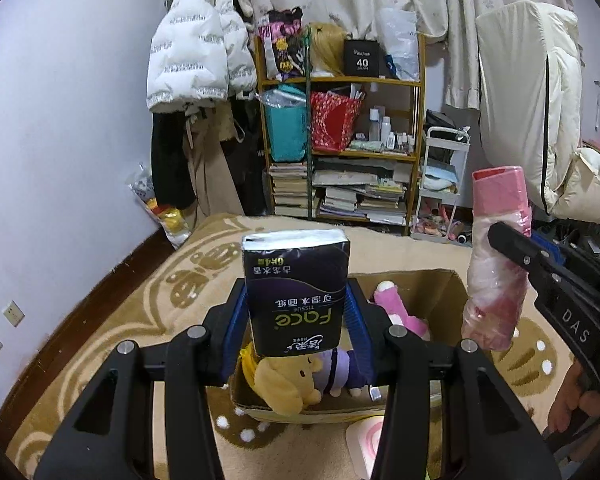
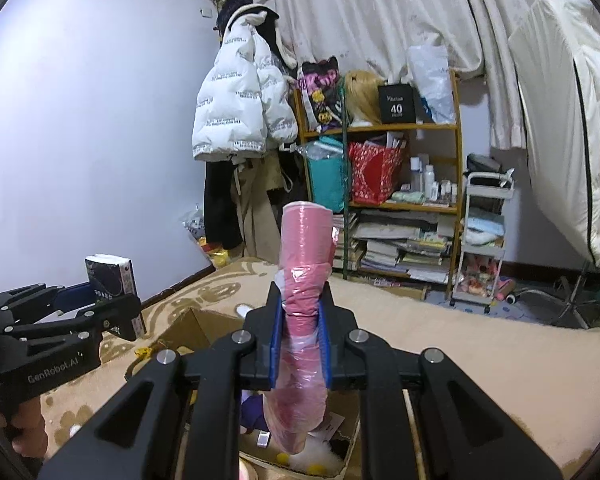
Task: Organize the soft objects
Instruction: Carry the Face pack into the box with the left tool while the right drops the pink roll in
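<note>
Left wrist view, from left to right. Held upright between the blue pads of the left gripper [image 1: 298,320]: a dark tissue pack [image 1: 296,292], clamped at its lower half, printing upside down, top end well above the fingertips. Directly beneath and behind the pack, an open cardboard box [image 1: 440,284] on the beige patterned carpet [image 1: 100,340]. Inside the box, below the pack: a yellow plush toy [image 1: 284,380] lying at the near wall, with a purple-clad part just to its right, and a pink plush [image 1: 392,304] farther back. To the right of the box's far corner, a pink plastic-wrapped roll [image 1: 496,260], pinched at mid-length in the right gripper [image 1: 504,240], upright and slightly tilted, its lower end hanging just beside the box's right wall. At the bottom right, part of a hand [image 1: 572,404] under that gripper's body.

Right wrist view, from left to right. At the left edge, the left gripper [image 2: 116,304] seen from the side, clenched on the tissue pack [image 2: 110,276], above the box's left flap. In the centre, the right gripper [image 2: 302,312] squeezed tight on the pink plastic-wrapped roll [image 2: 306,248], the roll narrowed where the blue pads pressed in, its upper end rising ahead of the fingertips, its lower end hanging over the cardboard box [image 2: 204,324]. Behind, a cluttered wooden shelf [image 2: 456,168] against the wall.
</note>
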